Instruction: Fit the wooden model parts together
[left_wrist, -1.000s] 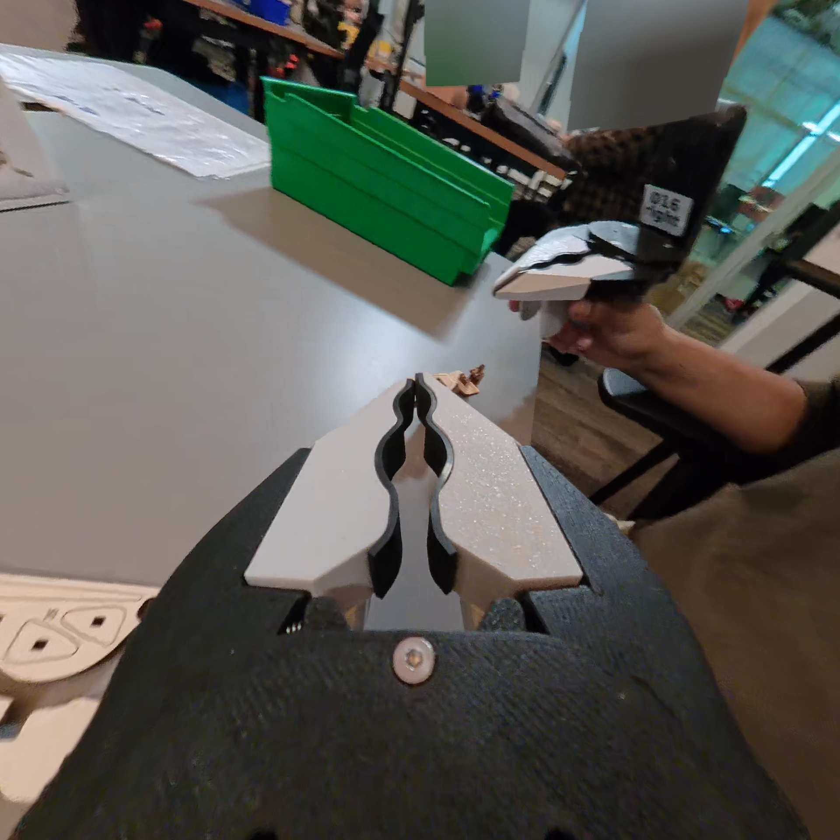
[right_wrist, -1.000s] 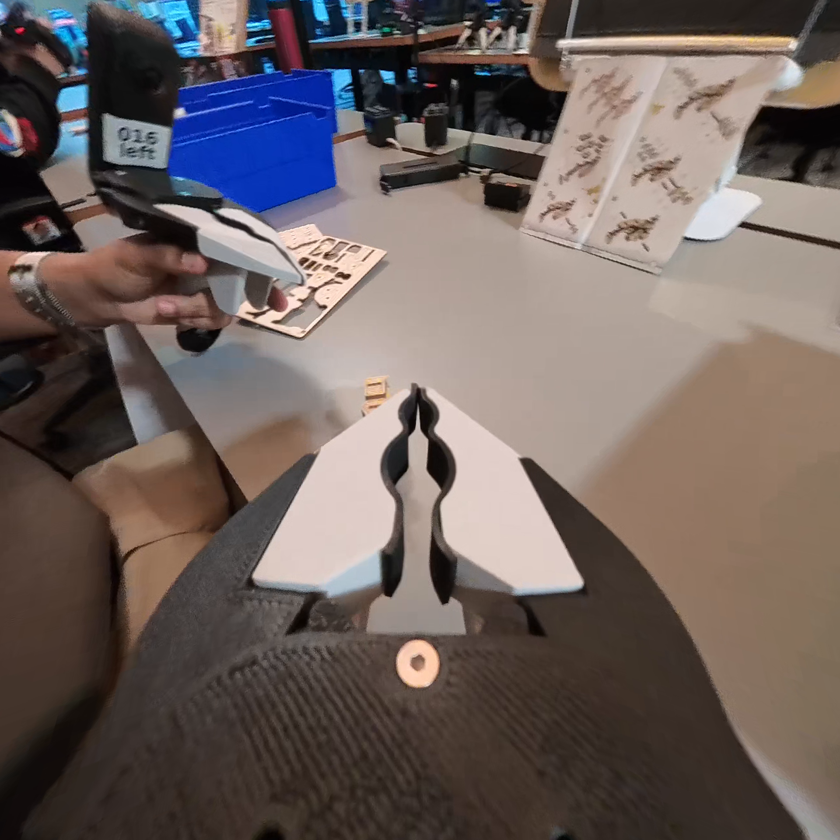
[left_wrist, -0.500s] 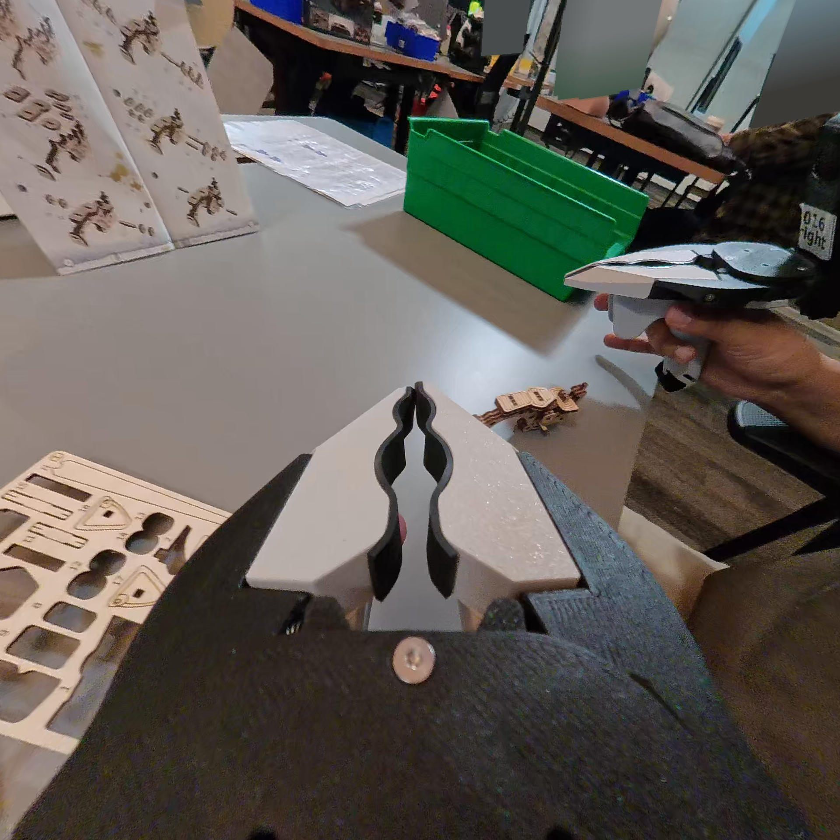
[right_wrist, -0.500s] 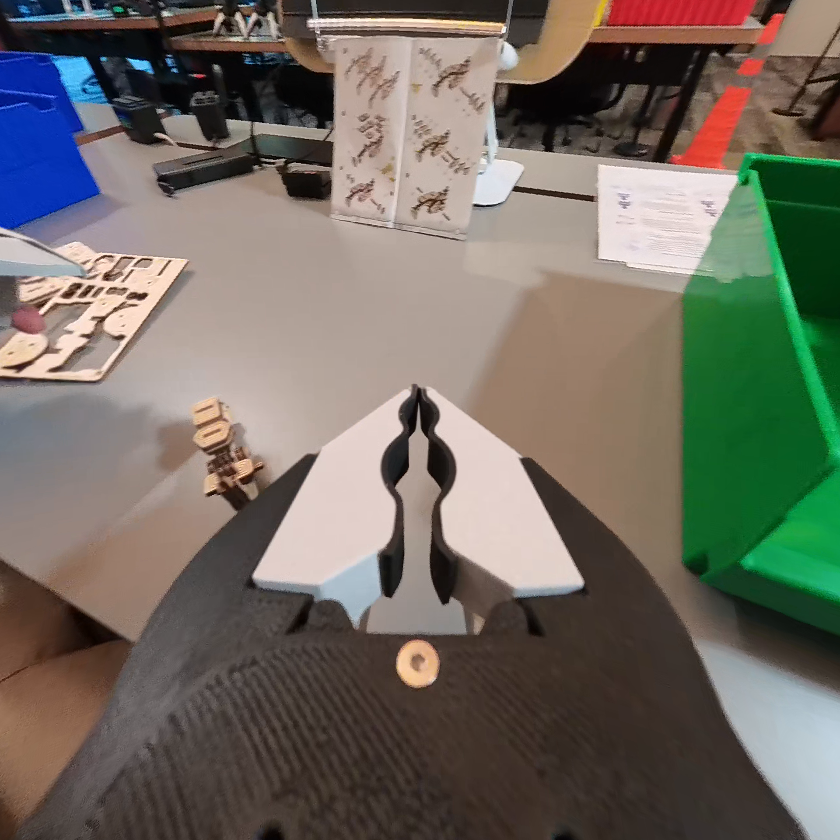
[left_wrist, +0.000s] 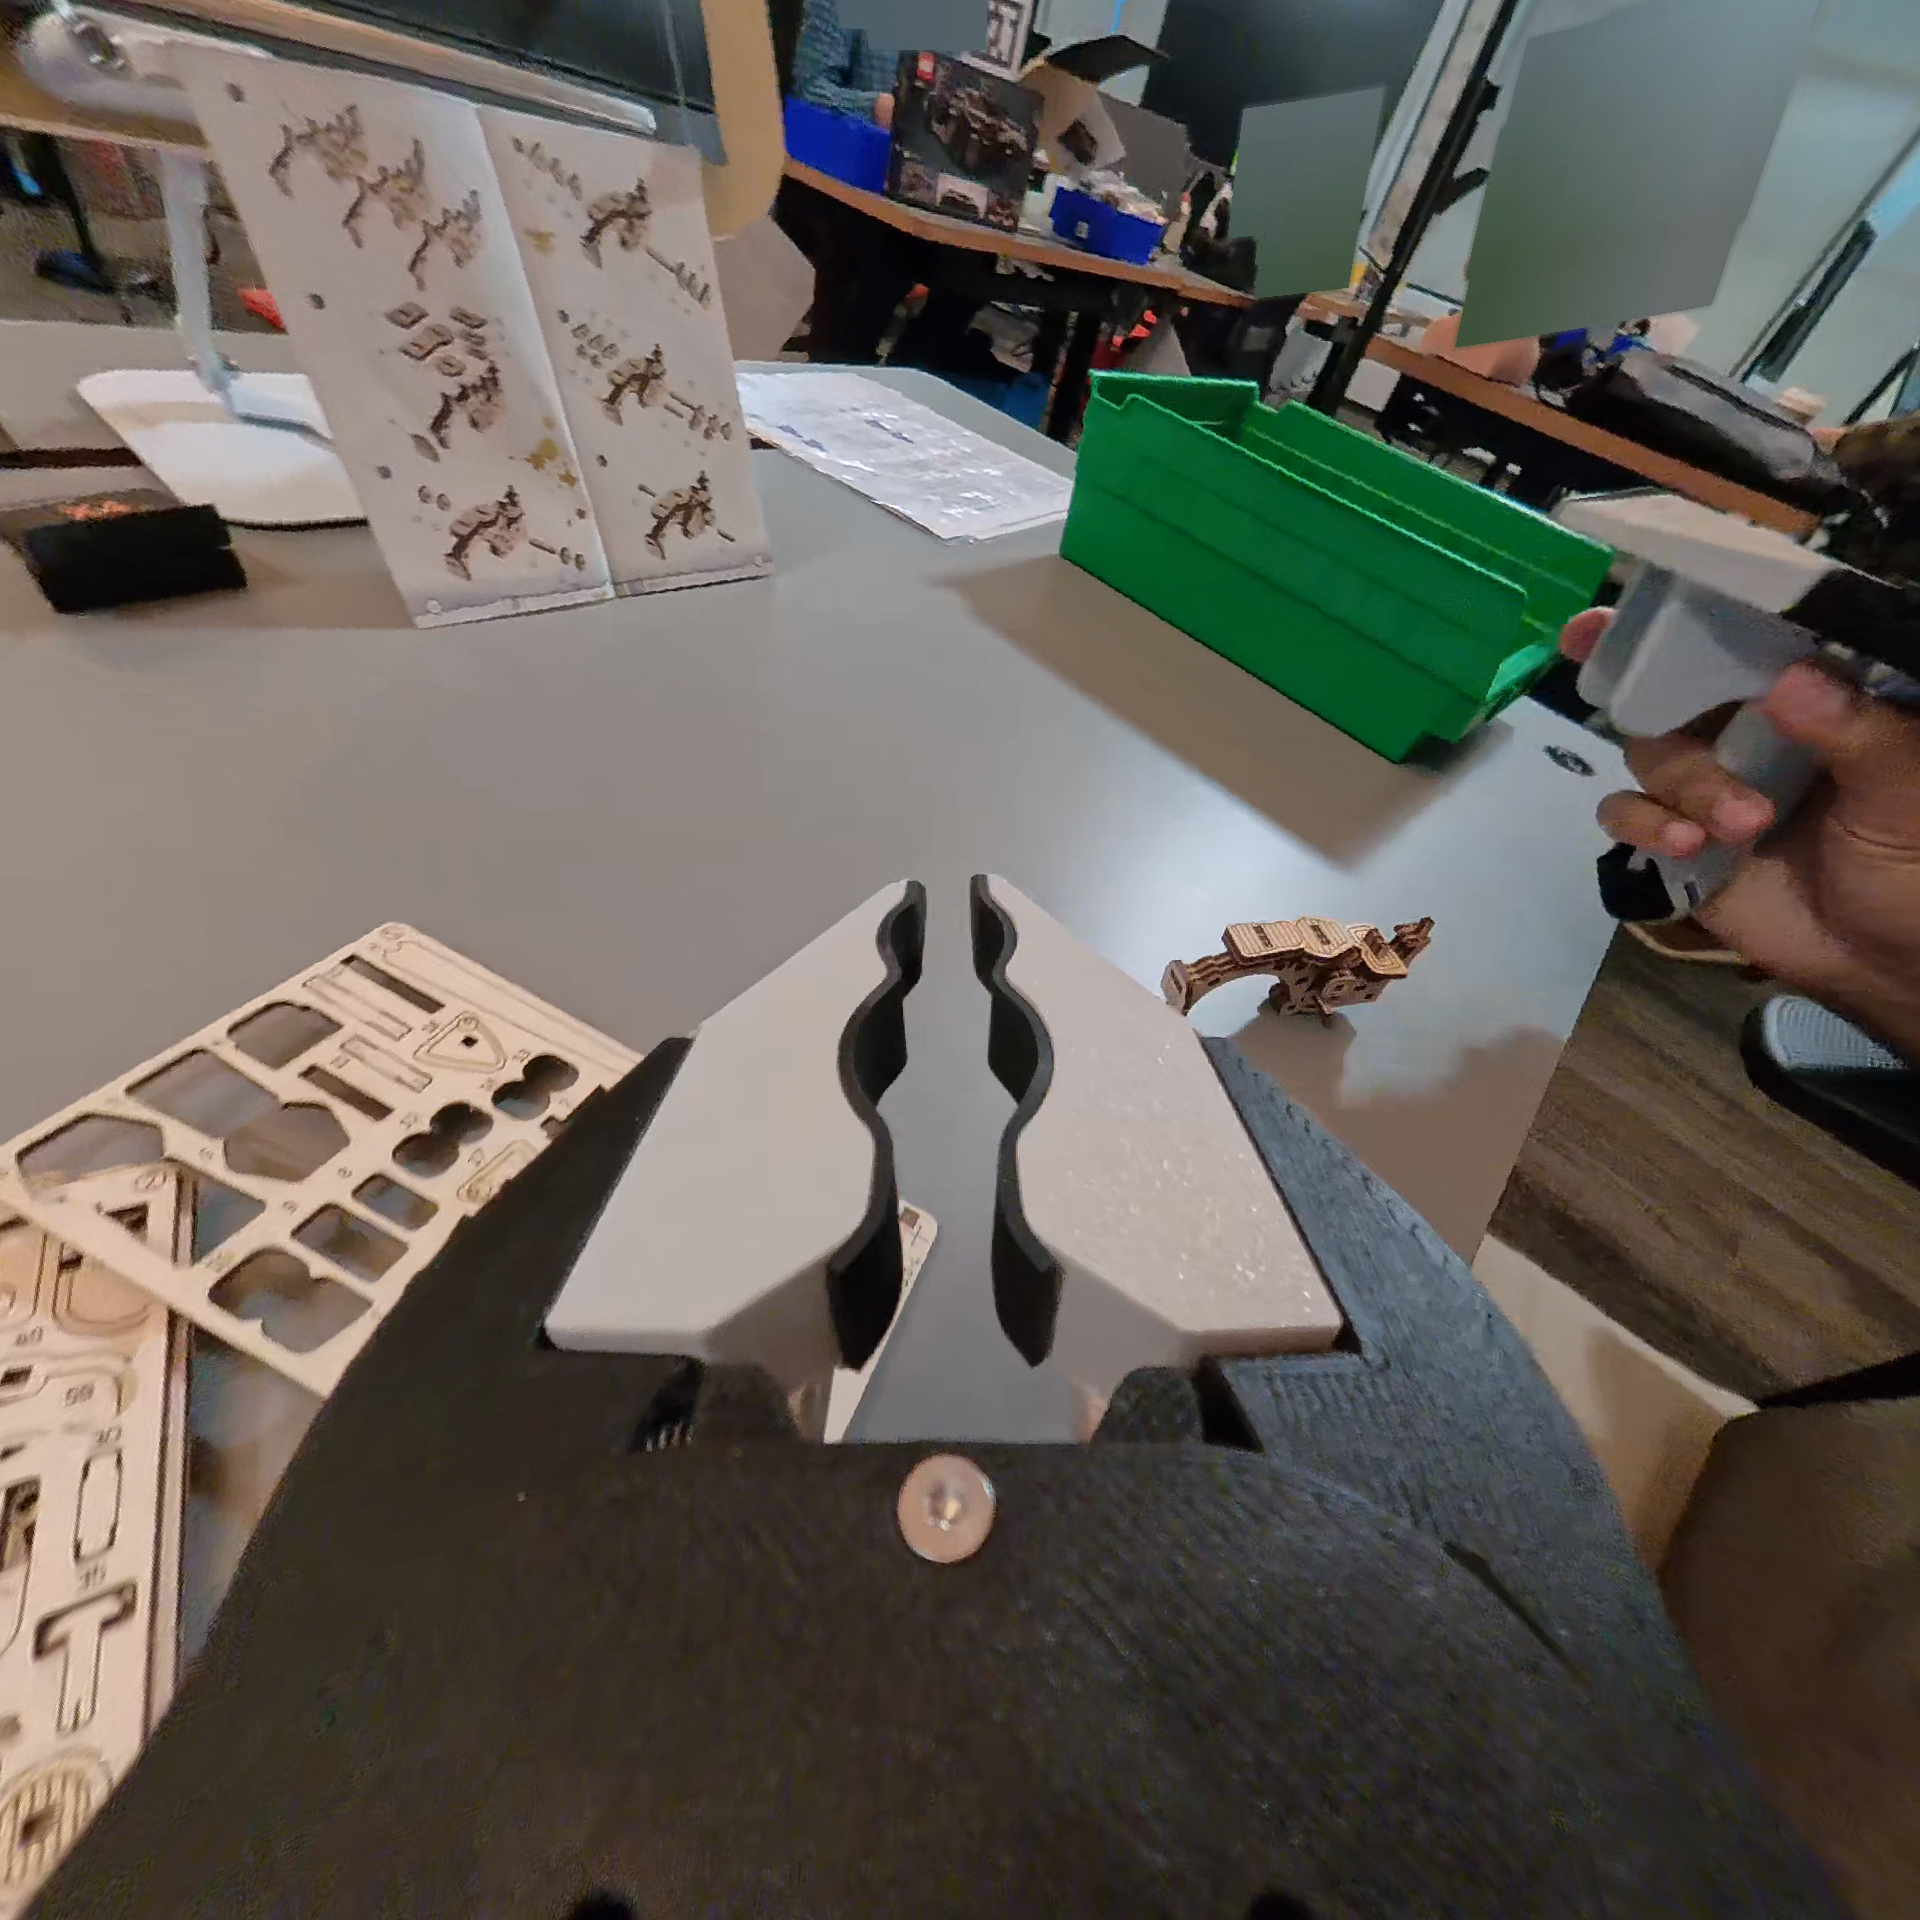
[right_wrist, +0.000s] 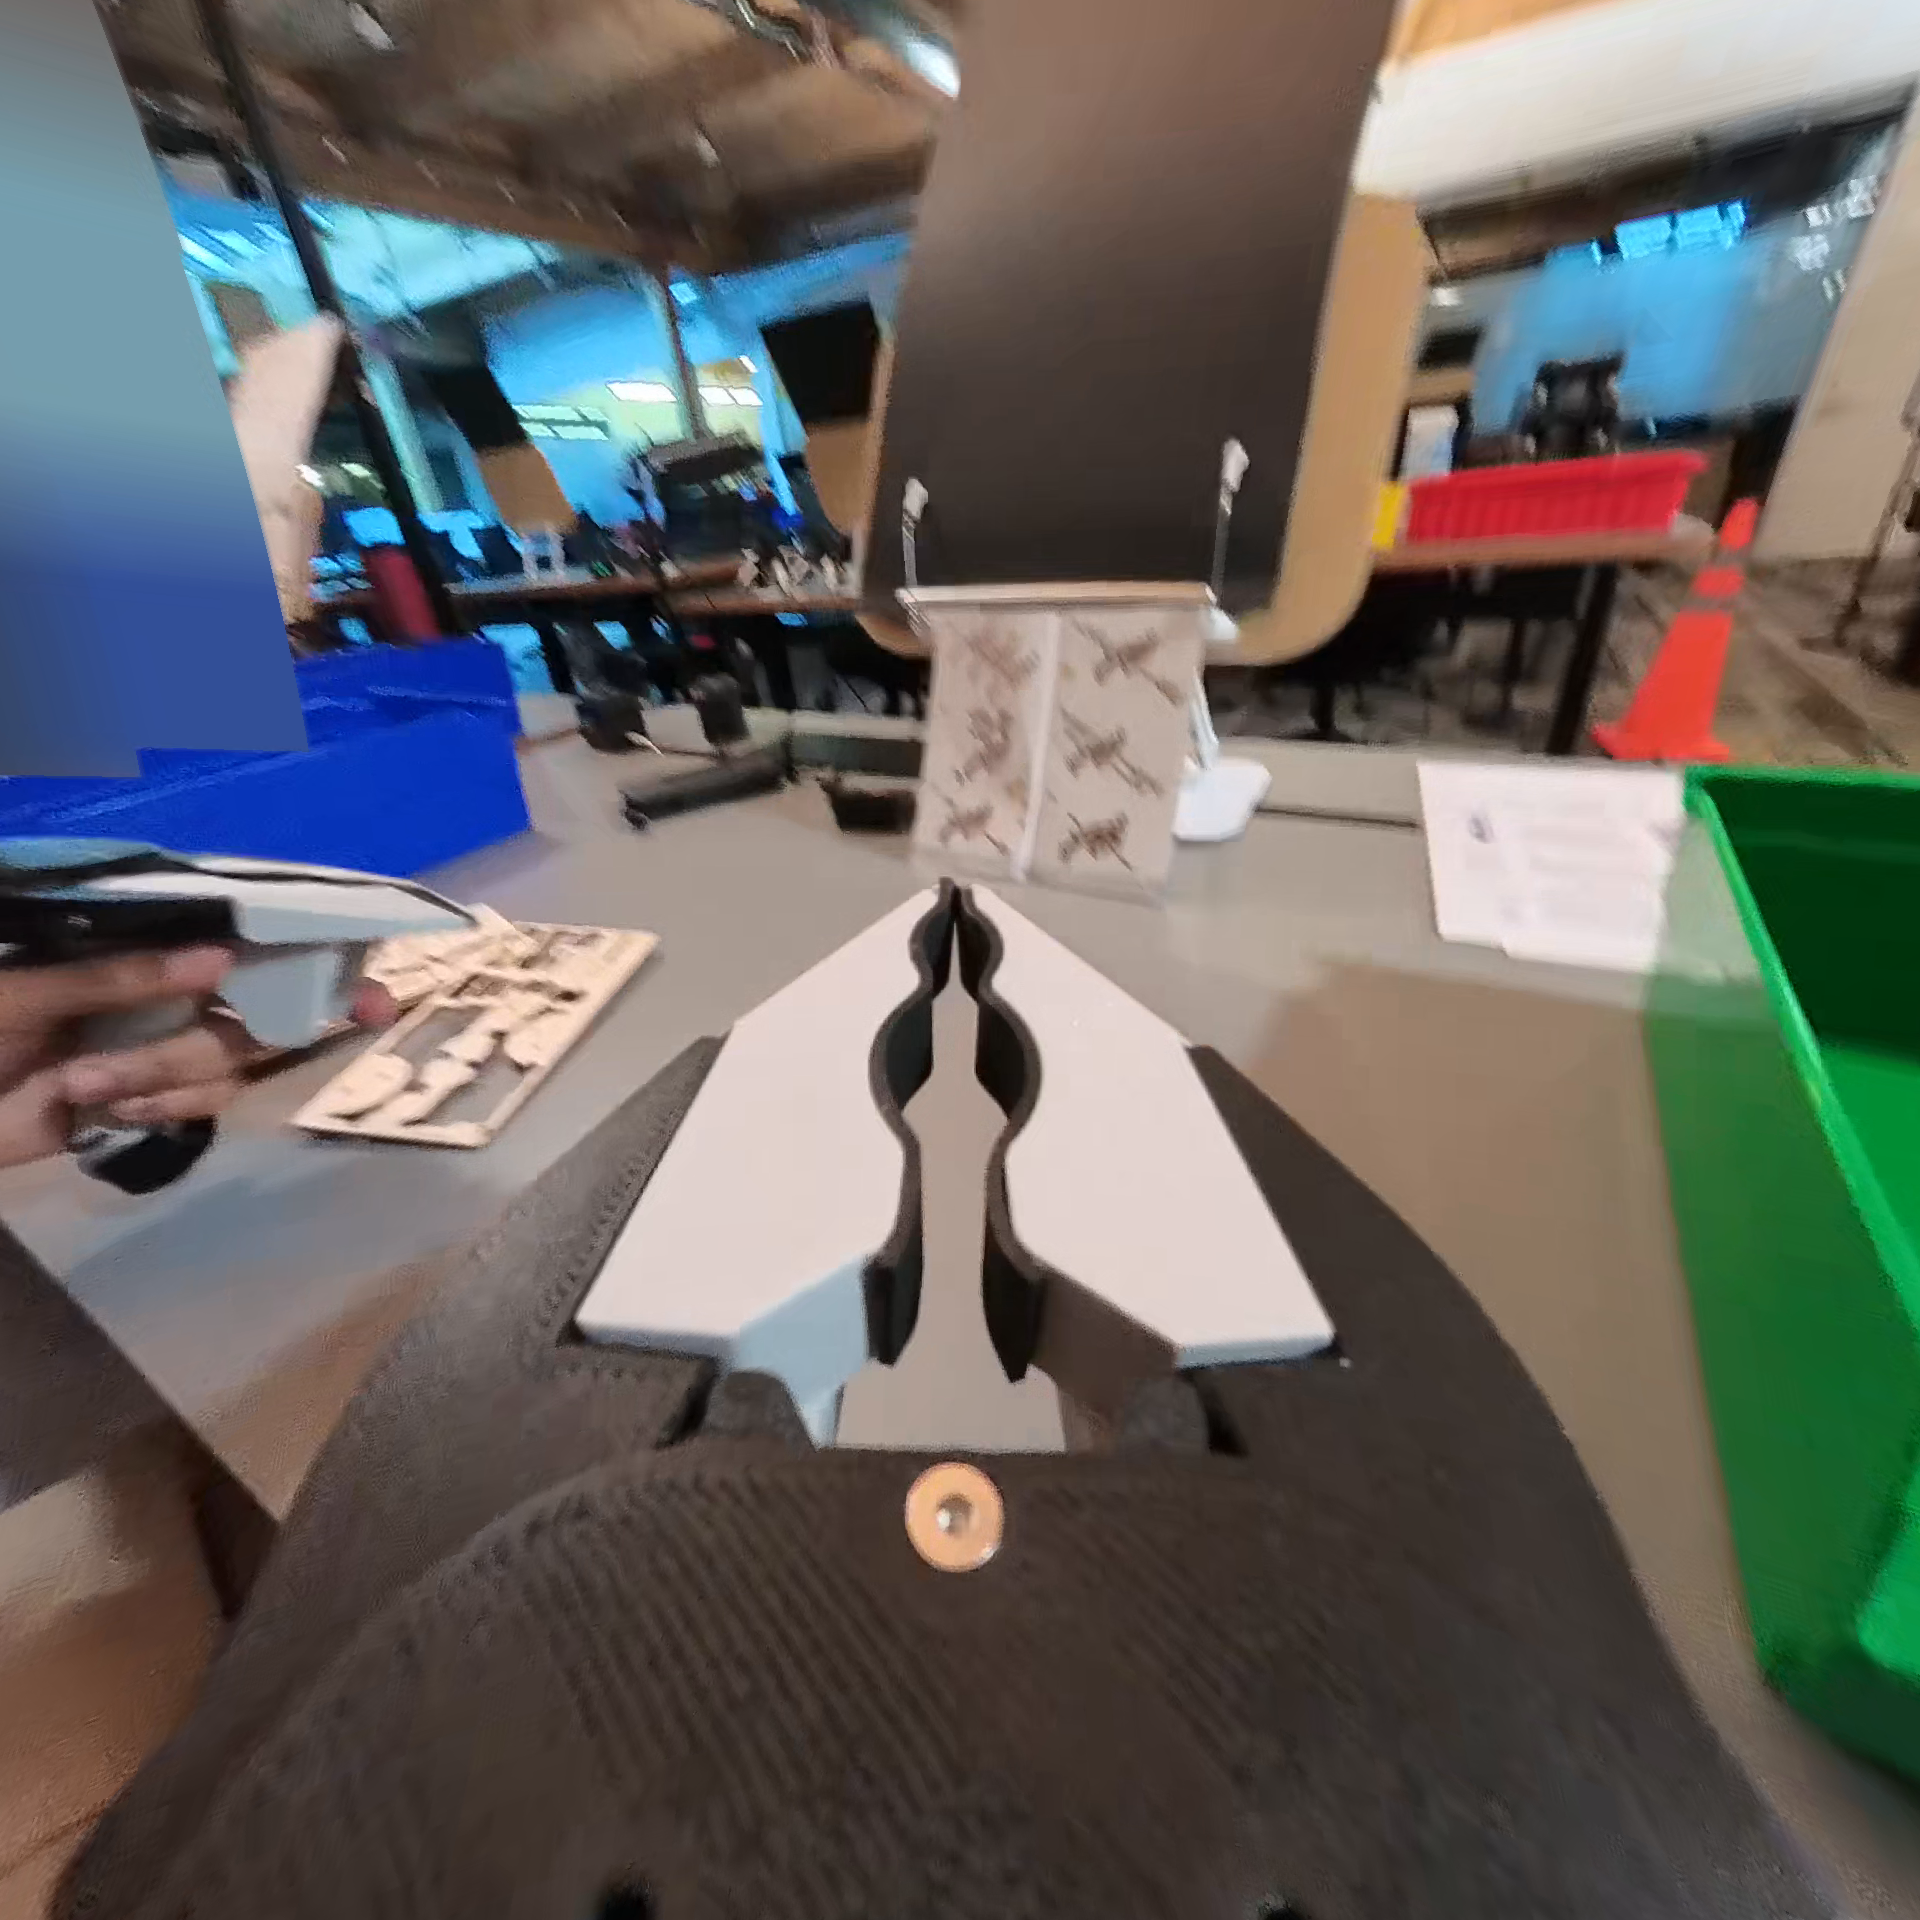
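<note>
A small part-built wooden model (left_wrist: 1304, 961) stands on the grey table (left_wrist: 727, 748) near its right front edge. Laser-cut wooden part sheets (left_wrist: 312, 1122) lie at the left, also in the right wrist view (right_wrist: 488, 1008). My left gripper (left_wrist: 945, 891) hovers above the table between sheets and model, jaws slightly apart, holding nothing. It shows from the side in the right wrist view (right_wrist: 447, 914). My right gripper (right_wrist: 951, 899) is shut and empty, raised over the table. In the left wrist view it (left_wrist: 1600, 525) is held up, right of the model.
A green bin (left_wrist: 1320, 561) stands at the right, close beside my right gripper (right_wrist: 1818, 1143). A standing instruction sheet (left_wrist: 488, 364) and a loose paper (right_wrist: 1548, 862) are at the back. A blue bin (right_wrist: 312, 769) is at the far left. The table edge runs just right of the model. My hands' fingertips stand some 25 centimetres from each other.
My left gripper swung left toward the part sheets and its jaws parted slightly. My right gripper tilted up and the model dropped out of its view.
</note>
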